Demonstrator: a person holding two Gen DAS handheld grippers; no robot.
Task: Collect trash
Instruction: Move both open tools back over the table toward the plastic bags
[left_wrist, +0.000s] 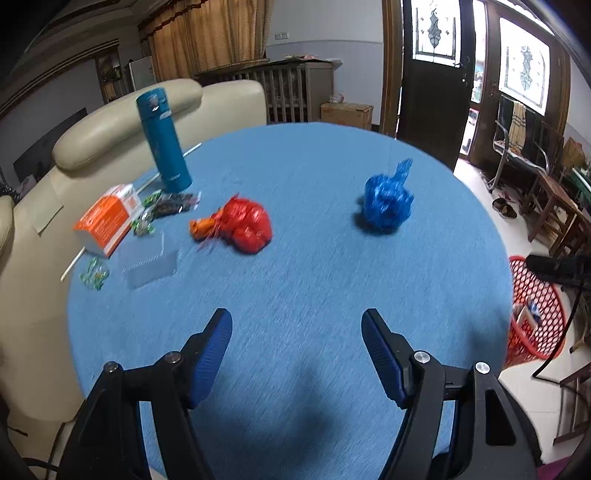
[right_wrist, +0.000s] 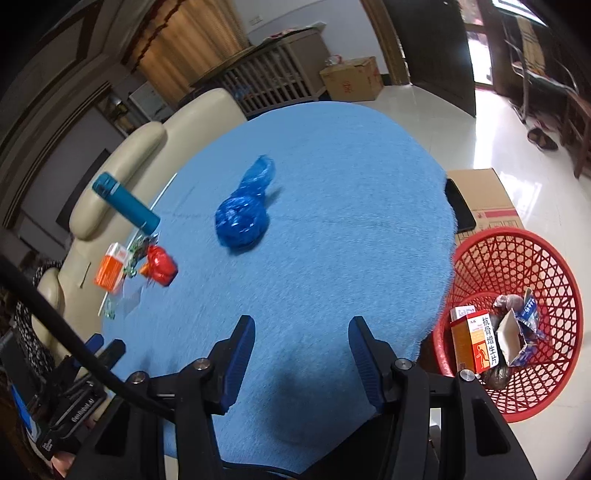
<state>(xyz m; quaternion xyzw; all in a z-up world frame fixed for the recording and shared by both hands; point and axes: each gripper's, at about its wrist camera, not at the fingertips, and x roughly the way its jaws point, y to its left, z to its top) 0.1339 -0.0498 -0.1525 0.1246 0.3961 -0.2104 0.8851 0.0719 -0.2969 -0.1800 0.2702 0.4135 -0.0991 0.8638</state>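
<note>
On the round blue-clothed table (left_wrist: 314, 266) lie a crumpled red plastic bag (left_wrist: 247, 227) (right_wrist: 160, 266) and a crumpled blue plastic bag (left_wrist: 386, 203) (right_wrist: 242, 218). At the left edge are an orange box (left_wrist: 107, 221), green candy wrappers (left_wrist: 94, 273), a dark wrapper (left_wrist: 173, 203) and a clear plastic piece (left_wrist: 151, 264). My left gripper (left_wrist: 296, 317) hangs open over the near cloth, well short of both bags, with nothing between its fingers. My right gripper (right_wrist: 301, 321) is open too and holds nothing. A red mesh basket (right_wrist: 517, 236) on the floor to the right holds boxes and a dark bag.
A teal flask (left_wrist: 162, 140) stands at the table's far left beside a cream leather sofa (left_wrist: 110, 122). A cardboard box (right_wrist: 484, 199) with a dark phone on it sits behind the basket. Chairs and a dark door stand at the far right.
</note>
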